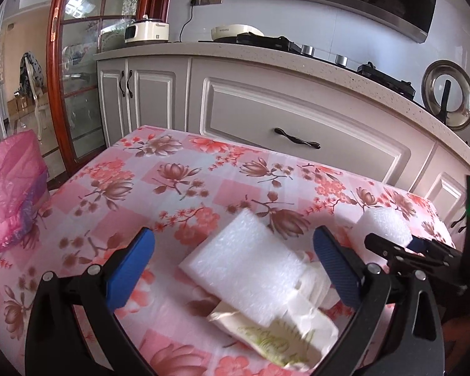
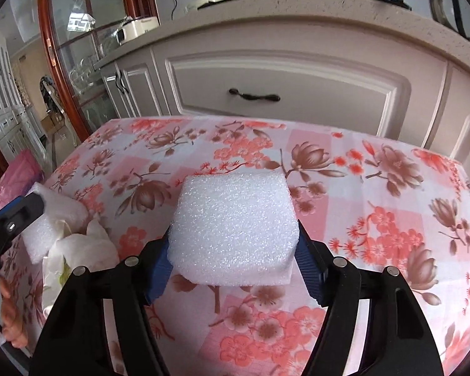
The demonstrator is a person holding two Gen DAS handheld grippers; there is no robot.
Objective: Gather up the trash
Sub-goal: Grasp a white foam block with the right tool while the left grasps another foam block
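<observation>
My right gripper (image 2: 233, 269) is shut on a white foam block (image 2: 235, 228), held just above the floral tablecloth (image 2: 376, 206); the block also shows in the left wrist view (image 1: 383, 224). My left gripper (image 1: 233, 250) is open, its blue fingers (image 1: 131, 269) on either side of a flat white foam slab (image 1: 250, 269). The slab lies on crumpled tissue and a printed paper wrapper (image 1: 285, 341). The slab (image 2: 44, 228) and tissue (image 2: 81, 250) also show at the left of the right wrist view.
A pink plastic bag (image 1: 11, 194) sits at the table's left edge. Grey kitchen cabinets (image 1: 297, 116) with a stone counter stand behind the table. A glass door with a red wooden frame (image 1: 54, 94) is at the left.
</observation>
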